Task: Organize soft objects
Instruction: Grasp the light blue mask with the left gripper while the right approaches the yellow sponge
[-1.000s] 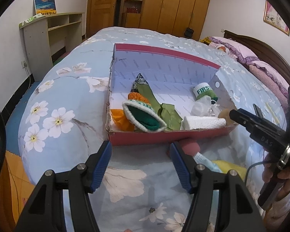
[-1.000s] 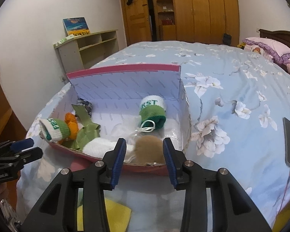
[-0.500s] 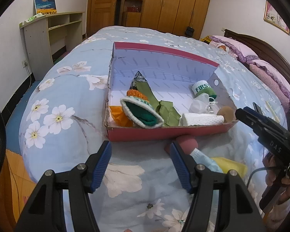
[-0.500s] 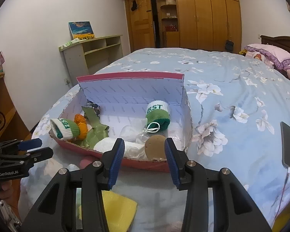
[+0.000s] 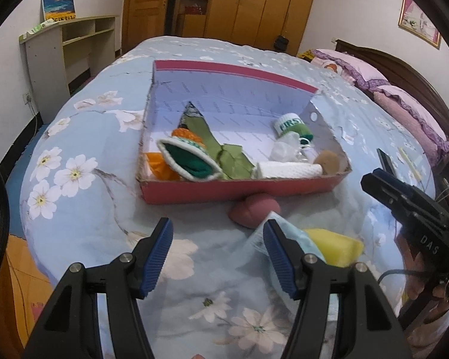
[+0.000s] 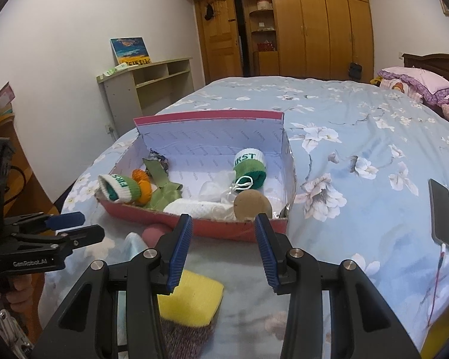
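Observation:
A red cardboard box lies on the floral bedspread, holding green-and-white knit cuffs, orange knit pieces, a green ribbon, a white roll and a tan round puff. In front of the box lie a pink soft ball, a light blue cloth and a yellow sponge. My left gripper is open and empty above the bedspread. My right gripper is open and empty above the sponge.
A black phone on a charging cable lies on the bed at the right. Pink pillows and a wooden headboard stand at the far right. A shelf unit and wardrobes line the walls. The bed's edge drops off at the left.
Both grippers have pulled back from the box and risen. The pink ball, blue cloth and yellow sponge have come further into view. Both stay open.

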A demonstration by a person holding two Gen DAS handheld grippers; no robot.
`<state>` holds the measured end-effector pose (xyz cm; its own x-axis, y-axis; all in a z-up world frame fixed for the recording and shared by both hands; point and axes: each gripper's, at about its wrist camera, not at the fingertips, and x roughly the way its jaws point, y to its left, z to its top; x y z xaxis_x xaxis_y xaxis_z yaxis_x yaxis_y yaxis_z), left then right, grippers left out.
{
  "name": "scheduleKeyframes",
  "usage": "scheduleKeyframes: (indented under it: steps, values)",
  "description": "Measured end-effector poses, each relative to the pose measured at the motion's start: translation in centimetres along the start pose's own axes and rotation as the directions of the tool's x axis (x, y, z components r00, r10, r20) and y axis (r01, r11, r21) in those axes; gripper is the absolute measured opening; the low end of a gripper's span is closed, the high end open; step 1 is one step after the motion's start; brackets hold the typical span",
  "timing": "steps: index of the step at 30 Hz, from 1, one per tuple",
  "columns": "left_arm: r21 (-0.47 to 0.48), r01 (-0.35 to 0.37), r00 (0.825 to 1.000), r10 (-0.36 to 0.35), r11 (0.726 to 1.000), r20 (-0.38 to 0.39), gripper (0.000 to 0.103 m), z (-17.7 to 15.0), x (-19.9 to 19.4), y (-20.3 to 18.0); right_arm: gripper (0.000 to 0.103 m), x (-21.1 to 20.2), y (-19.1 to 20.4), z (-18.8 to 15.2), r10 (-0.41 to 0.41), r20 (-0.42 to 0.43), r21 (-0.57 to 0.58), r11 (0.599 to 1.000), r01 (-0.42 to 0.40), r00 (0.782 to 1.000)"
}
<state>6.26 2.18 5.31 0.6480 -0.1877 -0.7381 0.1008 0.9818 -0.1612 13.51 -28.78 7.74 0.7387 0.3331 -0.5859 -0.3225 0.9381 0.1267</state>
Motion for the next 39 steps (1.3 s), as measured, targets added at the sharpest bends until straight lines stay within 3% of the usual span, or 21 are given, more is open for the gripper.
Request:
scheduleKeyframes:
  steps: [9,15,22,33,39]
  values:
    - [0.041,0.086,0.996,-0.085,0.995,-0.027,0.066,-0.9,-1.0,-2.7,0.044,-1.4,-0.1,-1.8,-0.026,-0.005,-0.017,1.0,0.026,1.0]
    - [0.099,0.107,0.993,-0.102,0.989,-0.057,0.066,-1.6,-0.6,-5.2,0.044,-2.1,-0.8,-3.0,-0.04,-0.008,0.001,0.999,0.04,0.999]
    - [0.111,0.073,0.994,-0.062,0.991,-0.094,0.066,-2.4,1.0,-5.6,0.044,-2.3,-1.6,-3.7,-0.04,-0.009,0.027,0.999,0.04,0.999]
    - [0.082,-0.045,0.995,0.052,0.996,-0.087,0.066,-3.7,0.1,-1.8,0.044,-2.2,-1.5,-4.0,-0.025,-0.013,0.029,0.999,0.026,1.0]
    - [0.076,-0.044,0.995,0.051,0.996,-0.09,0.066,-3.7,-0.6,-1.3,0.044,-2.1,-1.5,-4.2,-0.02,-0.018,0.028,0.999,0.021,1.0]
